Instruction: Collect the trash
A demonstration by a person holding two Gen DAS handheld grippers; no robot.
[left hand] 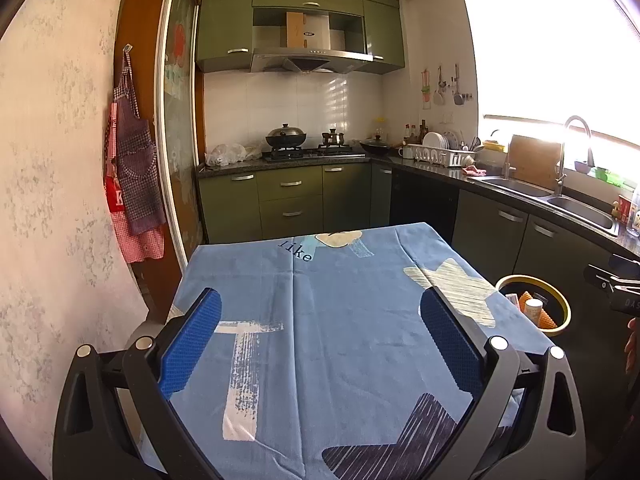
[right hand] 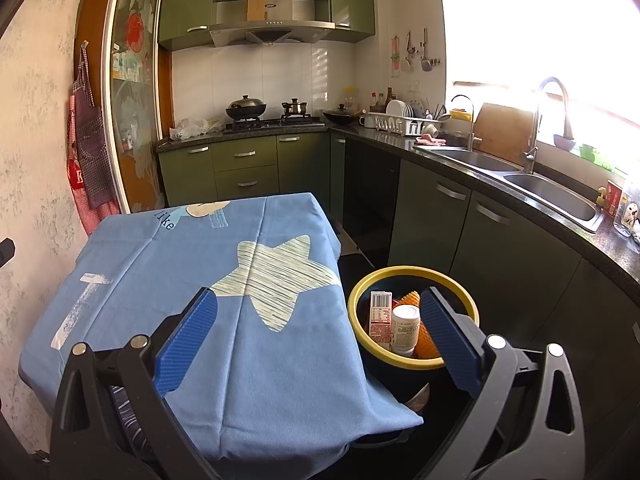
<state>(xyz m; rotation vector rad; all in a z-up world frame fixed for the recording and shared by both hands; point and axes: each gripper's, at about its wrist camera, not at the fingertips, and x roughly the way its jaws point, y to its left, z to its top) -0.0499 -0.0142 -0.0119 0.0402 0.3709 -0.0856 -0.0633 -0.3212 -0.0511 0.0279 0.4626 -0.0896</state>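
Observation:
A black trash bin with a yellow rim [right hand: 362,334] stands on the floor at the table's right side; it also shows in the left wrist view [left hand: 560,294]. Inside it are a white bottle [right hand: 405,328], a red and white carton [right hand: 379,314] and orange cones [right hand: 427,345]. My left gripper [left hand: 320,336] is open and empty above the blue tablecloth [left hand: 340,320]. My right gripper [right hand: 318,336] is open and empty above the table's right edge, its right finger [right hand: 448,336] over the bin.
The table [right hand: 192,272] carries only the blue star-print cloth. Green cabinets [right hand: 244,168], a stove with pots [right hand: 256,114], a dish rack [right hand: 400,120] and a sink [right hand: 552,196] line the back and right. Aprons [left hand: 132,176] hang on the left wall.

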